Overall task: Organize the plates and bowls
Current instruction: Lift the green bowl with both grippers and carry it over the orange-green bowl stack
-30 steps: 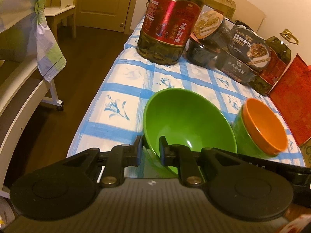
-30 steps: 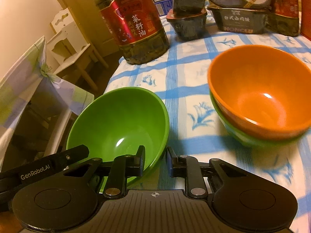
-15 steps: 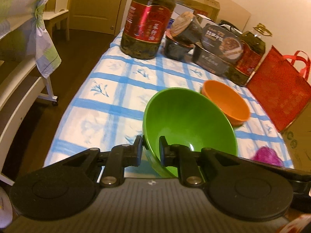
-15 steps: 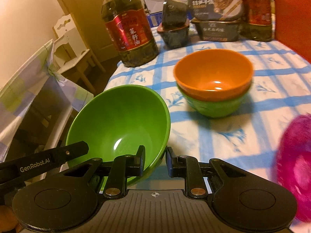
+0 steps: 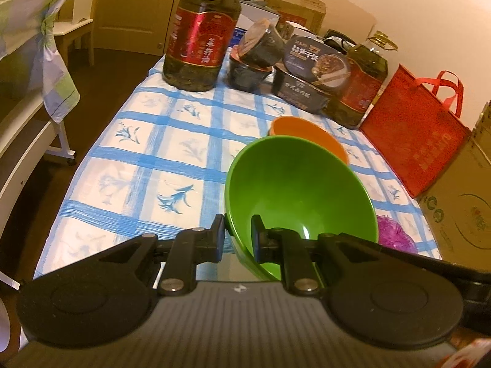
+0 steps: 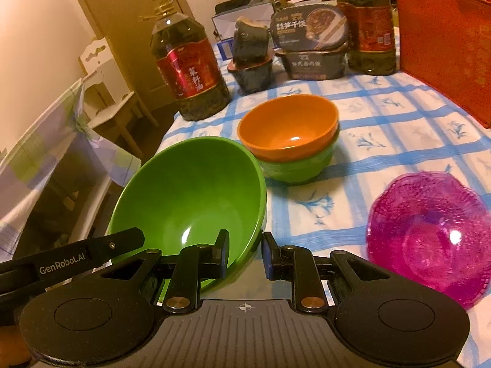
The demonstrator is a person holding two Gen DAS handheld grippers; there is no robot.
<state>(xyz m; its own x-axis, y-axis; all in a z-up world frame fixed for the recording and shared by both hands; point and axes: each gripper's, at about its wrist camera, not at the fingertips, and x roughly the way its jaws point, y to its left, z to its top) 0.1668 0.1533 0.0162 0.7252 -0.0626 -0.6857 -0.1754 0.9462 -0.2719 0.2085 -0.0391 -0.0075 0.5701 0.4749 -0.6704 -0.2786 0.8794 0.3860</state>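
Note:
A large green bowl (image 5: 300, 196) is held up above the near end of the table, gripped on both sides of its rim. My left gripper (image 5: 237, 233) is shut on its left rim. My right gripper (image 6: 245, 253) is shut on its right rim; the bowl also shows in the right wrist view (image 6: 190, 196). Beyond it an orange bowl (image 6: 288, 125) sits nested in a smaller green bowl (image 6: 297, 165) on the blue-checked tablecloth (image 6: 399, 122). A pink translucent bowl (image 6: 429, 233) sits on the cloth to the right.
Two big oil bottles (image 5: 201, 30) (image 6: 365, 24), stacked dark food boxes (image 5: 310, 73) and cartons line the table's far end. A red bag (image 5: 414, 128) and a cardboard box (image 5: 460, 202) stand along the right side. A white chair (image 6: 101, 98) and cloth-draped furniture (image 5: 33, 46) stand left.
Both grippers have pulled back and lifted with the large green bowl. The nested orange and green bowls now look farther off, and the pink bowl has come into view at right.

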